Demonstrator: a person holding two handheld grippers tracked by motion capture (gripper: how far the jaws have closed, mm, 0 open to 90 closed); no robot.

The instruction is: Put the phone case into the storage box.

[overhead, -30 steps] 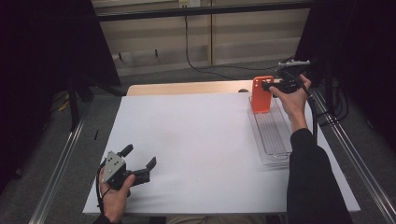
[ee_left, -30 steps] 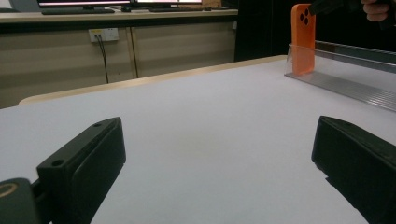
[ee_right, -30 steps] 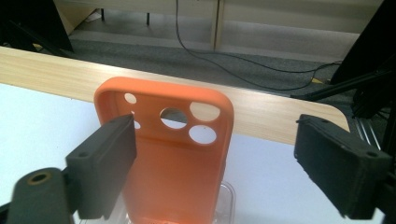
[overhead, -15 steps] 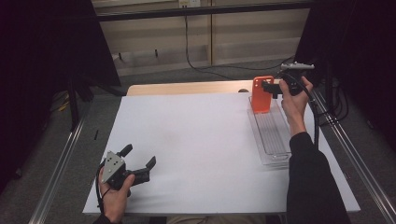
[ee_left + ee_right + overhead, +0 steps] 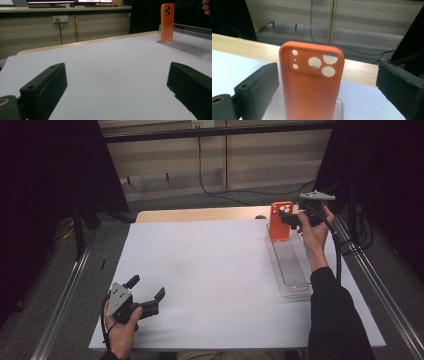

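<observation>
High view: your right gripper [image 5: 289,221], upper right, jaws just opening wide w/ orange phone case [image 5: 280,221] between, ungripped; it stands in the clear rack's [image 5: 292,270] far-end slot. Left gripper [image 5: 148,296], lower left, open, empty.

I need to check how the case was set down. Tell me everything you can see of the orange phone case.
The orange phone case is a matte, rubbery-looking shell with a raised camera panel of three large round holes and smaller ones. It stands upright at the far end of the clear ribbed tray, at the table's right side. The right gripper has just been opening; its jaws flank the case with gaps on both sides, so nothing grips it.
</observation>
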